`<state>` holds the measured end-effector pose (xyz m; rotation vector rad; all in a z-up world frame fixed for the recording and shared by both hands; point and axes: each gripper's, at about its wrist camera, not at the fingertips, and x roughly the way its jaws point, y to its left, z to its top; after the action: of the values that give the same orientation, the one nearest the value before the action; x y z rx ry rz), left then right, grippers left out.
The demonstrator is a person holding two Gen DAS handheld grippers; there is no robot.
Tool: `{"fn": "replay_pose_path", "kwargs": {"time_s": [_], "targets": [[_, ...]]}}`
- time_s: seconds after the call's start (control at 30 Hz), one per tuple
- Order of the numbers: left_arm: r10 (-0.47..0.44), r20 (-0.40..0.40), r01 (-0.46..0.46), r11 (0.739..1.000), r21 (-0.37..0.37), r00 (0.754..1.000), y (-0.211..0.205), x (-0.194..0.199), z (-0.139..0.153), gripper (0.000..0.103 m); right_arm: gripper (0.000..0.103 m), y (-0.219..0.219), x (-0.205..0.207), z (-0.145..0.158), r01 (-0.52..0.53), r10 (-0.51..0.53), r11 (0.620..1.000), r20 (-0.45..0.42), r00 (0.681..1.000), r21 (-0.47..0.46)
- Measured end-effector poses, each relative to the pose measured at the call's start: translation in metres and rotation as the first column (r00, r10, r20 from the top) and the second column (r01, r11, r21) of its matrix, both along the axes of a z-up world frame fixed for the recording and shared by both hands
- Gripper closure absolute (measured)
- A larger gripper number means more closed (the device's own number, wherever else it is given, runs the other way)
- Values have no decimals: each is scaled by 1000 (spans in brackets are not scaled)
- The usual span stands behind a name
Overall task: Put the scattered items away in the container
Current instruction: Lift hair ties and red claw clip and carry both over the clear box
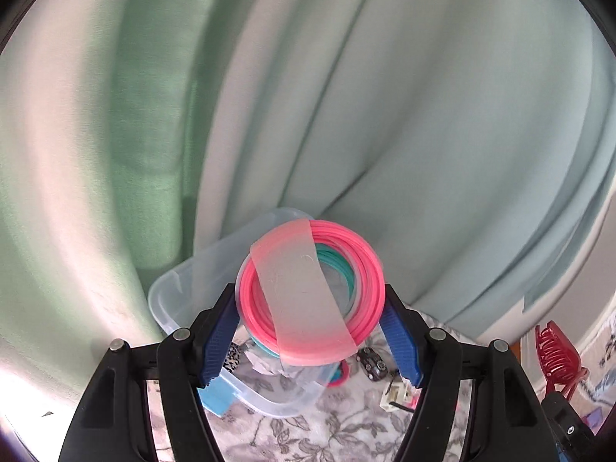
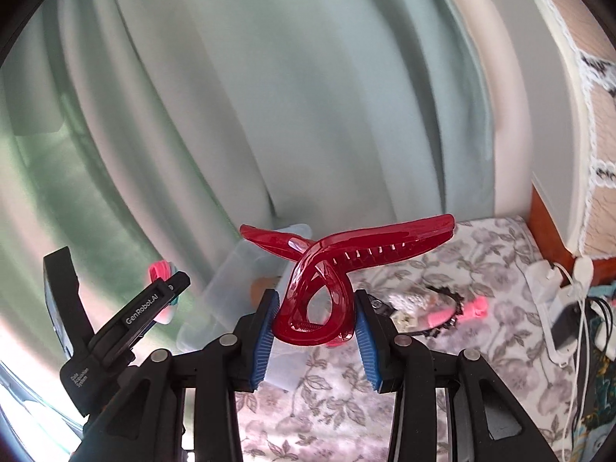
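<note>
Bands tub [image 1: 308, 296] & hair clip [image 2: 319, 288] held above container rim [image 1: 169, 281].

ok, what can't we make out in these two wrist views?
- Clear container contents: left wrist view, hidden behind the tub of pink hair ties held in the left hand-held gripper.
- Same container: right wrist view, blurred and partly behind the red hair clip.
- Small items on the floral cloth: right wrist view, too blurred to name.

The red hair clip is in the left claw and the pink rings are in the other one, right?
Not quite. The red hair clip is squeezed in the right claw, as the right wrist view shows. The left claw holds the pink rings, seen in the left wrist view.
</note>
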<state>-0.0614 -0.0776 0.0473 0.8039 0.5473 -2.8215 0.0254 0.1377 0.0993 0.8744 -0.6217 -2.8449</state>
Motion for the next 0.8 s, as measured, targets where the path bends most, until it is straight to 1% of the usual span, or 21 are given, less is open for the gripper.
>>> {"fn": "replay_pose_path", "kwargs": {"time_s": [0.07, 0.13, 0.27, 0.33, 0.47, 0.63, 0.8], "targets": [[20, -6, -20, 1000, 17, 1000, -11, 2, -2, 31, 61, -10, -6, 7, -24, 24, 999, -5, 1000, 29], [28, 6, -28, 999, 35, 1000, -20, 1, -6, 31, 61, -19, -11, 13, -42, 43, 998, -10, 999, 55], [28, 50, -31, 998, 58, 998, -36, -7, -19, 31, 61, -32, -16, 20, -56, 58, 997, -38, 998, 60], [30, 59, -34, 997, 72, 998, -42, -9, -25, 31, 61, -37, -19, 17, -58, 61, 997, -37, 997, 59], [31, 68, -37, 995, 96, 997, -55, -13, -33, 31, 61, -45, -30, 8, -73, 72, 994, 11, 997, 77], [22, 85, -32, 992, 119, 996, -71, -20, -44, 31, 61, -58, -45, 3, -97, 94, 991, 30, 995, 94], [28, 100, -41, 990, 134, 995, -86, -25, -53, 31, 61, -73, -60, -10, -129, 124, 987, 60, 990, 98]]}}
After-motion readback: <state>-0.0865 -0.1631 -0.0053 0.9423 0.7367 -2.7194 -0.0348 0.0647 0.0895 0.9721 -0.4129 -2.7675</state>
